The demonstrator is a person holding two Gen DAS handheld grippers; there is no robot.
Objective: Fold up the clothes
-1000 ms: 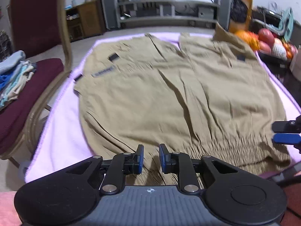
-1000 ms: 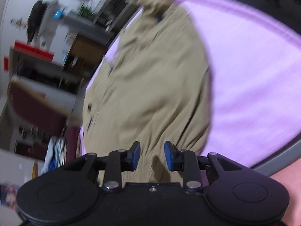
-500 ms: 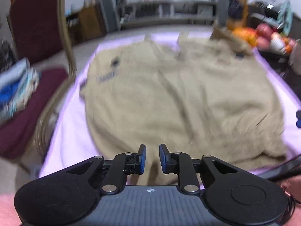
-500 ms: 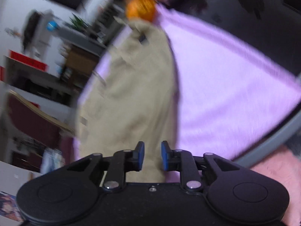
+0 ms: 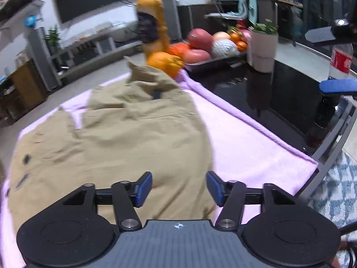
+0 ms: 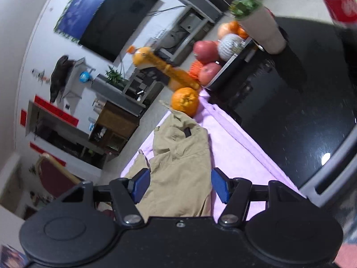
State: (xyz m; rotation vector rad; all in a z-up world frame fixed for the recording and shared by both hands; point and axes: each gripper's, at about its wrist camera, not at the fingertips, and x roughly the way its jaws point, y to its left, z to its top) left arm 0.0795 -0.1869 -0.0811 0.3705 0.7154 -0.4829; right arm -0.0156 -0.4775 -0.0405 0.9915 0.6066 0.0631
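**Both grippers open over the khaki garment, fold not yet begun**

Left wrist view: the left gripper stood with its jaws wide apart and empty, low over the near right part of one khaki garment. The garment lay spread, rumpled, on a lilac towel covering part of the black table. Its far corner reached one loose orange, which sat in front of one orange-juice bottle. Further right stood one tray of fruit, one potted plant and one red-labelled bottle. A blue pad of the right gripper showed at the right edge.

Right wrist view: the right gripper was also wide open and held nothing, raised above the garment's right edge, with bare towel just beside it. One dark red chair stood off to the left.

The step in hand looked like a reach for a grasp. The next move probably called for each gripper to come down on the right-hand edge, one near and one far, and pinch a single layer before carrying it across.
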